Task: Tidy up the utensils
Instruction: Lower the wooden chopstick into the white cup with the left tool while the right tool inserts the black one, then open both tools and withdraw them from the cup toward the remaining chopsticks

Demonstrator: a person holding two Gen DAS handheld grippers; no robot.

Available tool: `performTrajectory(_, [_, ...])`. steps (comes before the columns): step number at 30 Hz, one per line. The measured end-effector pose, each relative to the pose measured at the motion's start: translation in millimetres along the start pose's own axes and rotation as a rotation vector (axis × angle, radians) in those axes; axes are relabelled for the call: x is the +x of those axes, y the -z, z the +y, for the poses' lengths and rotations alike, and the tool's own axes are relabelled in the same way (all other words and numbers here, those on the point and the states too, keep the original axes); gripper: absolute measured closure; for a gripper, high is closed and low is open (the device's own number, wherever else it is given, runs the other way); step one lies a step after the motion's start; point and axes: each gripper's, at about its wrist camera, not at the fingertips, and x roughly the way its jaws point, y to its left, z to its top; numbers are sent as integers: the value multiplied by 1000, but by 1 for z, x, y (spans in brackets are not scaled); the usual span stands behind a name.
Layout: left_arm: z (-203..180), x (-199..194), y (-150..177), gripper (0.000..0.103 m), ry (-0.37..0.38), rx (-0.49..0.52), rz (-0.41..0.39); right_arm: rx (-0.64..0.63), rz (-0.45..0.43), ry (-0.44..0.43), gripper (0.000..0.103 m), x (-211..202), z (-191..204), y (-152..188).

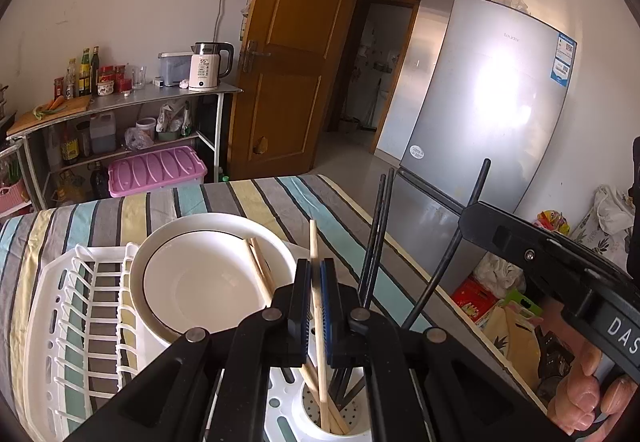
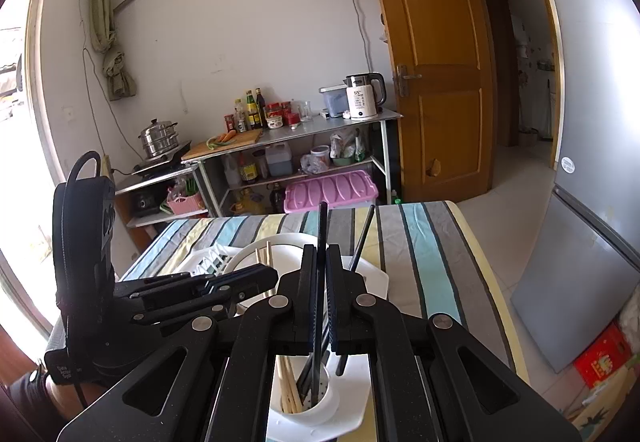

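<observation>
My left gripper [image 1: 316, 266] is shut on a wooden chopstick [image 1: 314, 242] whose lower end stands in the white utensil cup [image 1: 308, 418]. More wooden chopsticks [image 1: 260, 270] lean over the white bowl [image 1: 200, 282]. My right gripper [image 2: 320, 254] is shut on a black chopstick [image 2: 322, 226] that reaches down into the same cup [image 2: 304, 406]. Other black chopsticks [image 1: 380, 226] stand in the cup; one [image 2: 362, 238] leans right. The right gripper's body [image 1: 560, 262] shows at the right of the left wrist view.
A white dish rack [image 1: 80, 322] holds the bowl on a striped tablecloth [image 1: 240, 198]. A silver fridge [image 1: 480, 122] stands right. A metal shelf [image 2: 300, 130] with bottles and a kettle [image 2: 364, 98] stands by the wooden door [image 2: 432, 62].
</observation>
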Motion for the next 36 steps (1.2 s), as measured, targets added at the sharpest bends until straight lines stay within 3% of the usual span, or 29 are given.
performTrajectory(14, [-3, -17, 7, 98, -1, 7, 2, 0, 12, 7, 92, -7, -1, 4])
performTrajectory(22, [-11, -76, 36, 97, -51, 40, -53, -39, -7, 22, 90, -45, 15, 26])
performTrajectory(36, [-40, -179, 119, 97, -118, 70, -98, -91, -15, 12, 88, -117, 59, 94])
